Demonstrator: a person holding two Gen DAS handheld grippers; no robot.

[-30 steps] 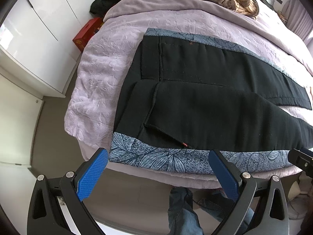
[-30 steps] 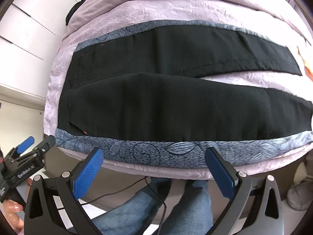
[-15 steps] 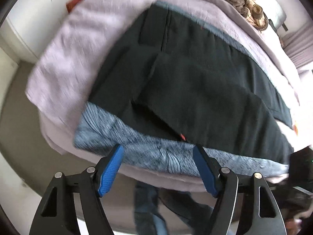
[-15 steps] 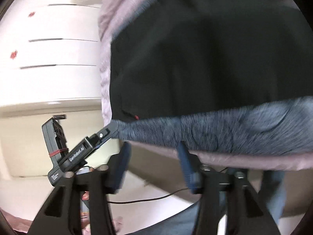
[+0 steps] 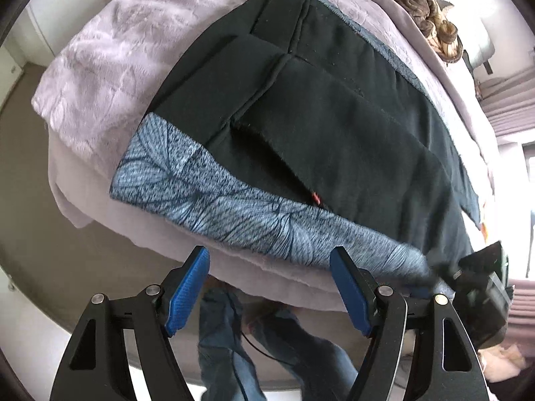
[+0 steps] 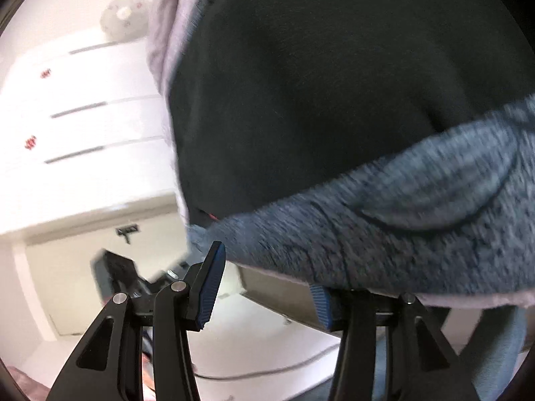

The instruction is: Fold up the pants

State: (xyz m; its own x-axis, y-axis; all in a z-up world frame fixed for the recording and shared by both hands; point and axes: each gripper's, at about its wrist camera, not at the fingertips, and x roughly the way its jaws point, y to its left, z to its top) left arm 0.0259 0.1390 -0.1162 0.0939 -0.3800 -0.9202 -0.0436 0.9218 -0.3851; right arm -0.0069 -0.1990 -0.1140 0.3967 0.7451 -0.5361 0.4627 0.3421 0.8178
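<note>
We are holding both grippers, left gripper (image 5: 269,287) and right gripper (image 6: 267,287), with jaws apart at the bed's (image 5: 100,53) near edge, just below the pants (image 5: 334,117).

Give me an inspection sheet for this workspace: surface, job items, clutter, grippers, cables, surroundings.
Surface: bed with a lilac bedspread, textured, hanging over the near edge.
Job items: black pants lying flat across the bed, with a blue leaf-print side panel along the near edge; small red tag by the pocket.
Clutter: brown crumpled fabric at the far end of the bed.
Grippers: left gripper open, short of the panel edge, holding nothing; right gripper open, one finger tucked under the panel's edge, view blurred.
Cables: thin cable on the floor.
Surroundings: white drawer fronts; person's jeans-clad legs below the bed edge.
</note>
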